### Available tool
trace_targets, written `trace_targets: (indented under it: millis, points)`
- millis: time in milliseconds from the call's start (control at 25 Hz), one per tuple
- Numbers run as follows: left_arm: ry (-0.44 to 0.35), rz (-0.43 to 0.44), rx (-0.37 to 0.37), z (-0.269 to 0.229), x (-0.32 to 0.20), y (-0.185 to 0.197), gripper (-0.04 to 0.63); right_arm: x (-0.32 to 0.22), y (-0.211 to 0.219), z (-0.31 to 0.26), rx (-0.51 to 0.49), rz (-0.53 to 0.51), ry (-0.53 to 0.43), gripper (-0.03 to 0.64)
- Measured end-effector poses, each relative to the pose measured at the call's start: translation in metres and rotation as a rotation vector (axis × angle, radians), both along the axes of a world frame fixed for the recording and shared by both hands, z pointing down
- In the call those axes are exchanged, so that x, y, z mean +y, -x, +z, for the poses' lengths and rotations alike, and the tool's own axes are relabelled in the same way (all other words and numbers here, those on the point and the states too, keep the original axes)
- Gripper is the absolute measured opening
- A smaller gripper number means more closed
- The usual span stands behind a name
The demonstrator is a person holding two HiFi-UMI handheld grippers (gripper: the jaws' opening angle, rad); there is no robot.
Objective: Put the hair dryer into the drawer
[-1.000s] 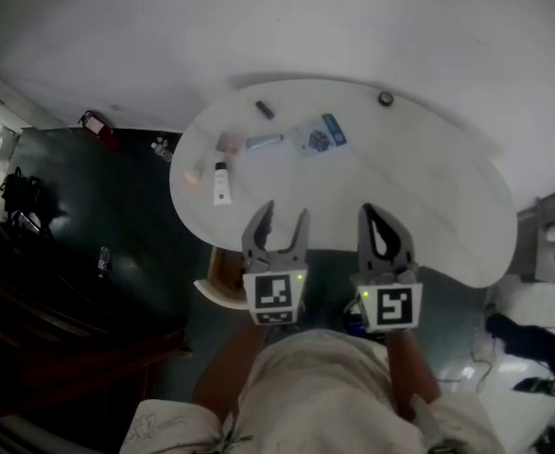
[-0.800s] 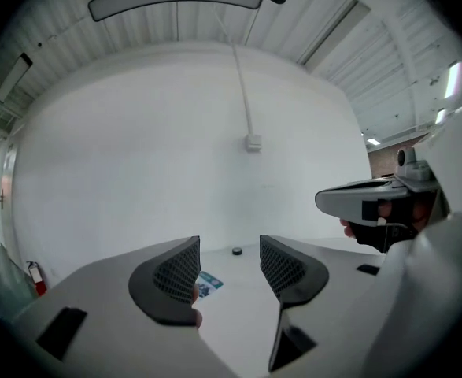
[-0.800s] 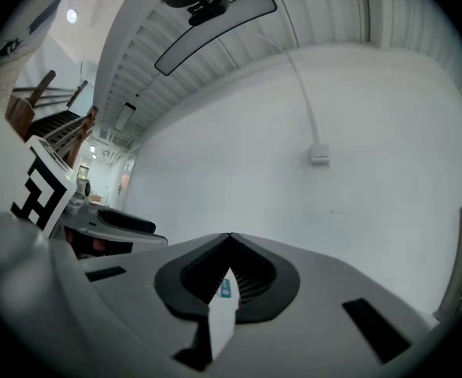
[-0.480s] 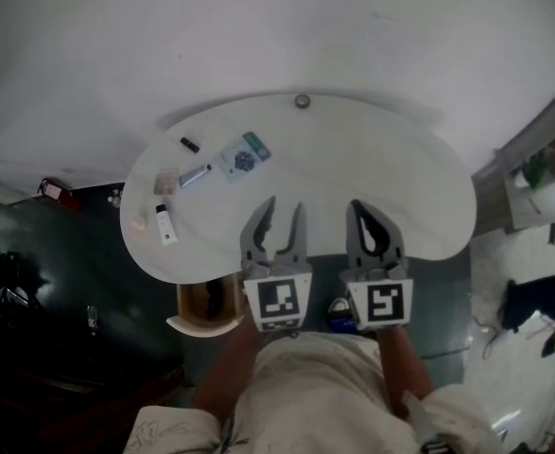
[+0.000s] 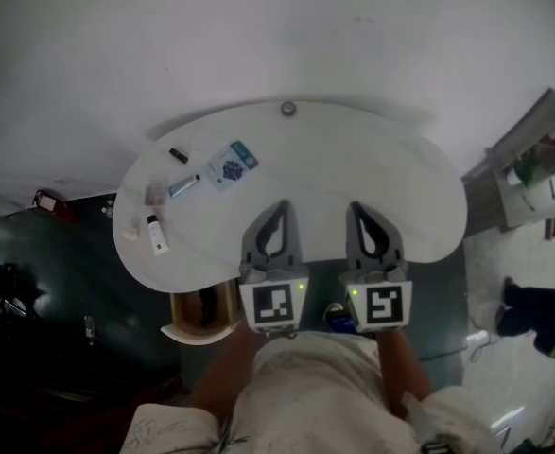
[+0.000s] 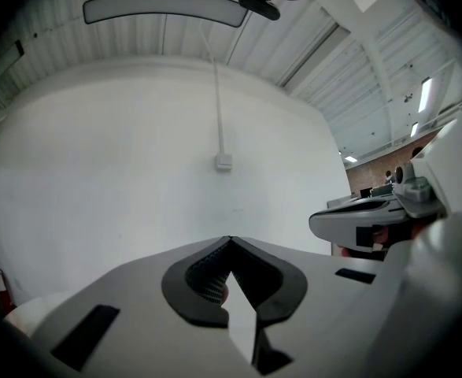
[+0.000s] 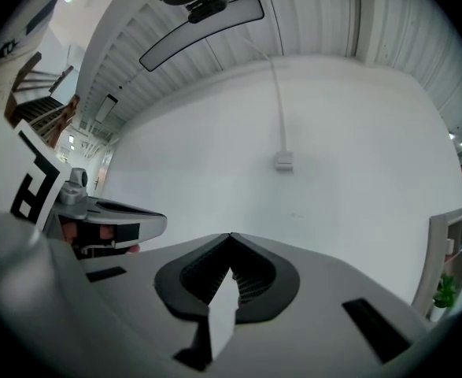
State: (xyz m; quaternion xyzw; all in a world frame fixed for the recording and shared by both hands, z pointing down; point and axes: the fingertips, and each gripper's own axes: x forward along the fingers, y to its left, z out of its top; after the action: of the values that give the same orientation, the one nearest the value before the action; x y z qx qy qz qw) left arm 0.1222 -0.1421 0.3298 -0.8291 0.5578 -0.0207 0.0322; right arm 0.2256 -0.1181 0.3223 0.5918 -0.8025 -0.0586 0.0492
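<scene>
At lower centre of the head view, left claw (image 5: 282,204) and right claw (image 5: 357,206) side by side, both pointing over the near edge of the white counter (image 5: 381,173). In the left gripper view, jaws tip to tip, just closed, nothing between them. In the right gripper view, jaws likewise together and empty, facing a bare white wall.

At lower left of the head view, under the counter's near edge and just left of the left claw, an open drawer (image 5: 187,333). Inside it a dark shape (image 5: 208,305), too dim to tell whether it is the hair dryer.

Toward the counter's upper left, well apart from both claws, a white tube (image 5: 156,235), a blue-patterned packet (image 5: 232,165) and a small dark stick (image 5: 177,153). At the far edge, a small round knob (image 5: 287,109).
</scene>
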Motion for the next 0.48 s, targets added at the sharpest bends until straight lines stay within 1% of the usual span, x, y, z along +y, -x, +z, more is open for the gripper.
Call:
trace_targets:
  millis: [80,240,480]
  points:
    - [-0.008,0.000,-0.001,-0.0008,-0.0007,-0.0014,0.000,-0.0008,0.0007,0.0000,0.005,-0.005,-0.004,0.003]
    - [0.003,-0.001,0.002,0.0018,-0.0033,-0.0043,0.000,-0.0039,0.0015,0.0024,0.022,-0.015,0.014,0.003]
    - [0.007,-0.048,0.031,0.0048,-0.0078,0.0031,0.000,-0.0089,0.0022,0.0031,0.014,-0.020,0.013,0.003]
